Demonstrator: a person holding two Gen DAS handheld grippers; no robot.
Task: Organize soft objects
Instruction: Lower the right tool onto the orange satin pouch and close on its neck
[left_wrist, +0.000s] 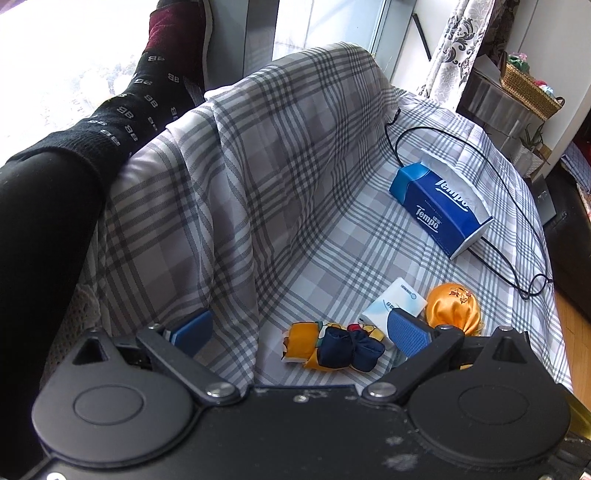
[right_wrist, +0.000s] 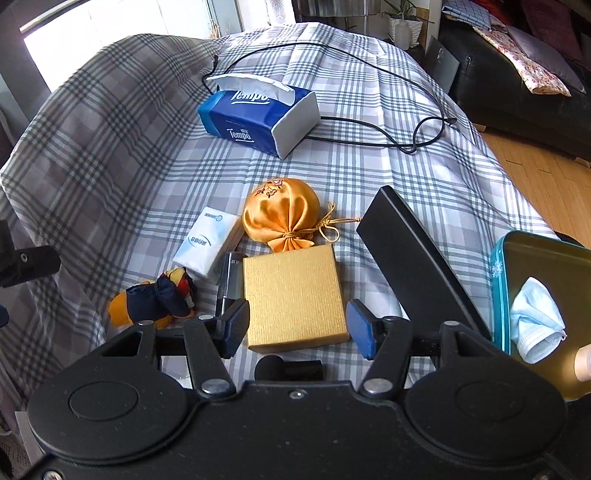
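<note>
On the grey plaid cloth (left_wrist: 280, 206) lie a yellow and navy fabric bundle (left_wrist: 332, 347) (right_wrist: 155, 299), an orange satin pouch (left_wrist: 454, 306) (right_wrist: 280, 214) and a small white tissue pack (left_wrist: 397, 306) (right_wrist: 208, 240). My left gripper (left_wrist: 303, 332) is open above the cloth, its right finger just over the tissue pack and the bundle a little below the gap. My right gripper (right_wrist: 298, 326) is open over a gold box (right_wrist: 293, 295), which shows between its blue pads (right_wrist: 360, 328); I see no squeeze on it.
A blue Tempo tissue box (right_wrist: 255, 114) (left_wrist: 439, 206) and a looped black cable (right_wrist: 406, 122) lie farther back. A pen (right_wrist: 229, 284), a black flat lid (right_wrist: 417, 258), and a teal tin (right_wrist: 498, 280) holding a face mask (right_wrist: 535, 328) sit nearby. A person's socked leg (left_wrist: 122, 110) is at left.
</note>
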